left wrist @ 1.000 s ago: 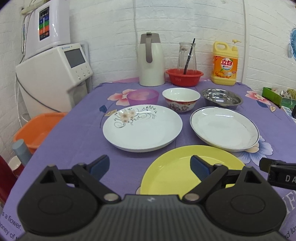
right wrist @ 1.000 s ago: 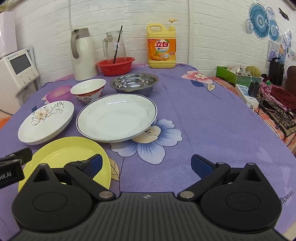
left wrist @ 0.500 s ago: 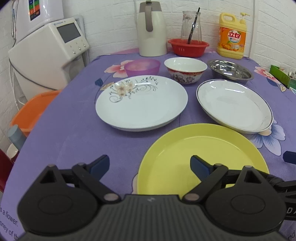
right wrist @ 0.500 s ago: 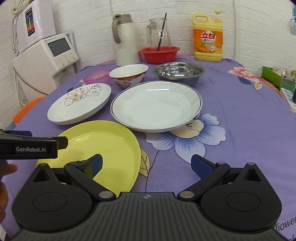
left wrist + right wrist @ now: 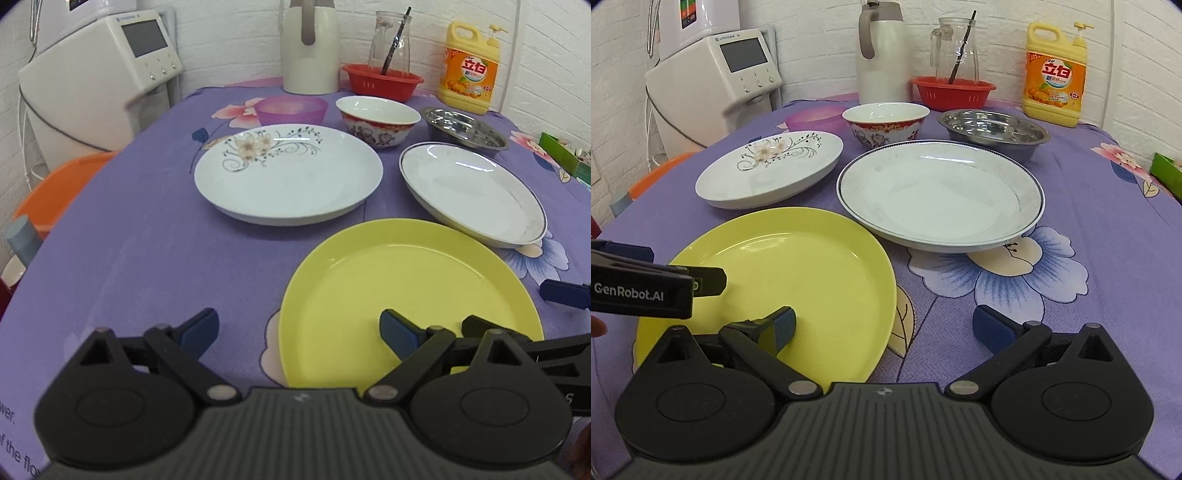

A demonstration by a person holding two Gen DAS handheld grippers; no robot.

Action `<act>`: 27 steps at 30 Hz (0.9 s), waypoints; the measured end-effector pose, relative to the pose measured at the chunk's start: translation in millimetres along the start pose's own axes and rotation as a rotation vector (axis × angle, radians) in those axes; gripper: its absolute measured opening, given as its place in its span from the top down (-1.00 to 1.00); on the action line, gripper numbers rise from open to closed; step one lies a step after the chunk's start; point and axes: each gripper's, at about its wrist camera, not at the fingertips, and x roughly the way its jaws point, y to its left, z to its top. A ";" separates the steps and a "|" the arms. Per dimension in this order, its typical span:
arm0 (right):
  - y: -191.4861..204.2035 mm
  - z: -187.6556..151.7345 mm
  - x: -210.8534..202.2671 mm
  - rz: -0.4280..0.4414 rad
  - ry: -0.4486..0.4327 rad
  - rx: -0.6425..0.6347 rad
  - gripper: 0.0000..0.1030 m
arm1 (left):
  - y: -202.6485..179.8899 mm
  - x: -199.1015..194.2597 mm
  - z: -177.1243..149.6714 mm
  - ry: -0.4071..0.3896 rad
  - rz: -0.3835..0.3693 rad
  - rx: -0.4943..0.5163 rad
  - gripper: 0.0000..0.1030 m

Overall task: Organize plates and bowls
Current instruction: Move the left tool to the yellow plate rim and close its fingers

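**Reporter:** What risk faces the crockery on the purple floral tablecloth [image 5: 1108, 229]?

**Editor:** Left to right: the white flower-patterned plate [image 5: 288, 181], the round yellow plastic plate [image 5: 402, 299] nearest the cameras, then the white blue-rimmed plate [image 5: 940, 194], with a pink plastic bowl [image 5: 291, 109], a red-patterned ceramic bowl [image 5: 885, 123] and a steel bowl [image 5: 993, 131] behind. The yellow plate's far edge lies just beside the blue-rimmed plate; a careless lift could likely knock it, or a shallow pinch on the thin rim could slip.

**Reporter:** And the claws?

**Editor:** The left gripper [image 5: 299, 332] and right gripper [image 5: 884, 326] both stand wide apart, holding nothing, one finger of each over the yellow plate.
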 end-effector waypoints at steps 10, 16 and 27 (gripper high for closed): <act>23.7 6.6 -14.4 -0.065 -0.010 0.080 -1.00 | 28.8 13.6 6.5 0.050 -0.210 0.124 -0.77; 37.9 18.1 -17.8 -0.125 -0.010 0.119 -1.00 | 34.5 14.3 7.6 0.038 -0.286 0.150 -0.65; 50.1 -2.5 -13.4 -0.202 0.032 0.181 -1.00 | 32.7 7.2 -4.4 -0.035 -0.319 0.208 -0.24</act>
